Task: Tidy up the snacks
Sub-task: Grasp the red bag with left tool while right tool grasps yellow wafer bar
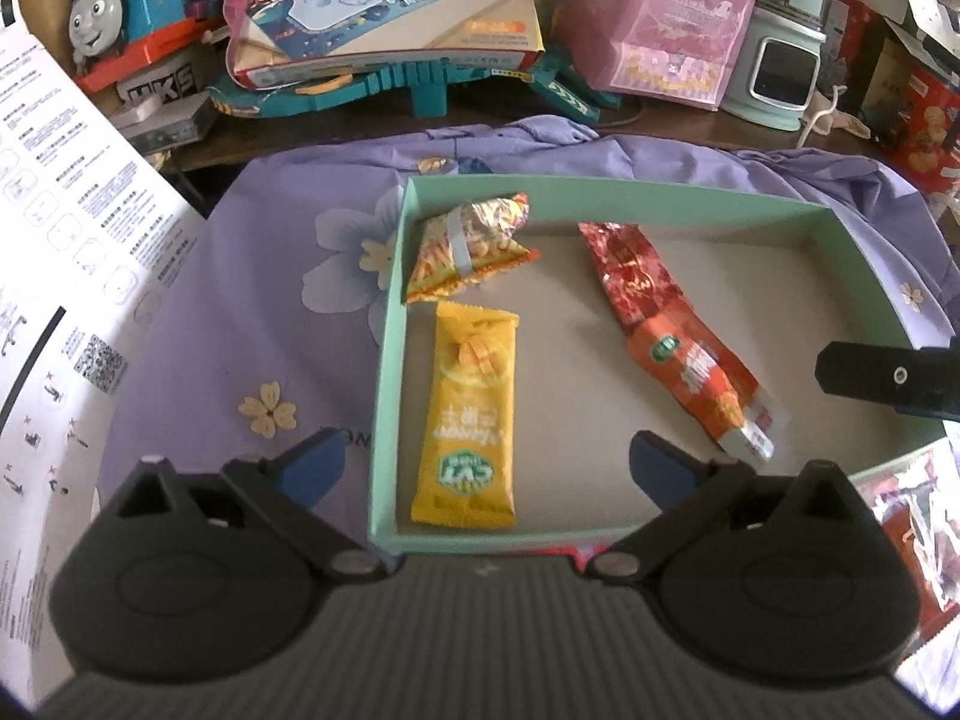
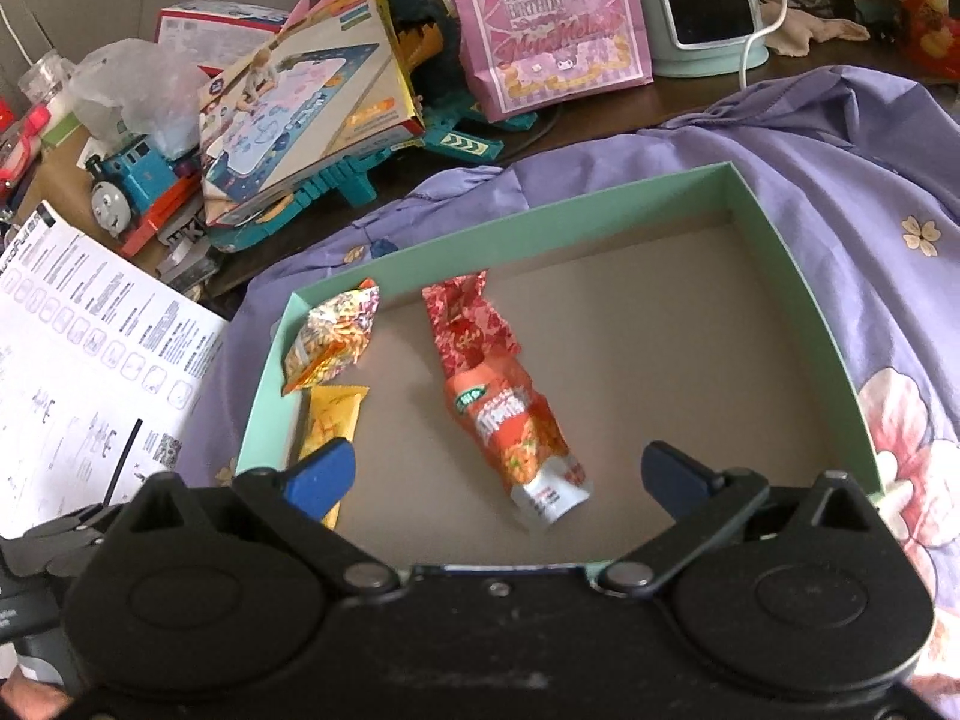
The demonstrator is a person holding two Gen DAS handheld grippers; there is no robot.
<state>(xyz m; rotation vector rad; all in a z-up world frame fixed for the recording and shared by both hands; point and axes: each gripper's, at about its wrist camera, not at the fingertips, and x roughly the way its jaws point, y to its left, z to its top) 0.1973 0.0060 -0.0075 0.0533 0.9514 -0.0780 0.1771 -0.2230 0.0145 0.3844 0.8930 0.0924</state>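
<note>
A shallow mint-green box (image 1: 384, 324) (image 2: 798, 276) lies on a purple flowered cloth. Inside it are a folded yellow-orange noodle packet (image 1: 468, 246) (image 2: 333, 339), a yellow snack bar (image 1: 471, 414) (image 2: 330, 420), and a red wrapper (image 1: 630, 276) (image 2: 465, 324) with an orange pouch (image 1: 696, 384) (image 2: 522, 438) overlapping its near end. My left gripper (image 1: 486, 468) is open and empty above the box's near-left corner, over the yellow bar. My right gripper (image 2: 498, 474) is open and empty over the box's near edge, just above the orange pouch; part of it shows in the left wrist view (image 1: 882, 378).
Another red snack packet (image 1: 918, 534) lies outside the box at its near right. A white instruction sheet (image 1: 66, 276) (image 2: 78, 348) lies to the left. Behind are a blue toy train (image 1: 120, 6) (image 2: 138, 180), a toy box (image 1: 390, 6), a pink gift bag (image 2: 552, 24) and a mint appliance (image 2: 702, 6).
</note>
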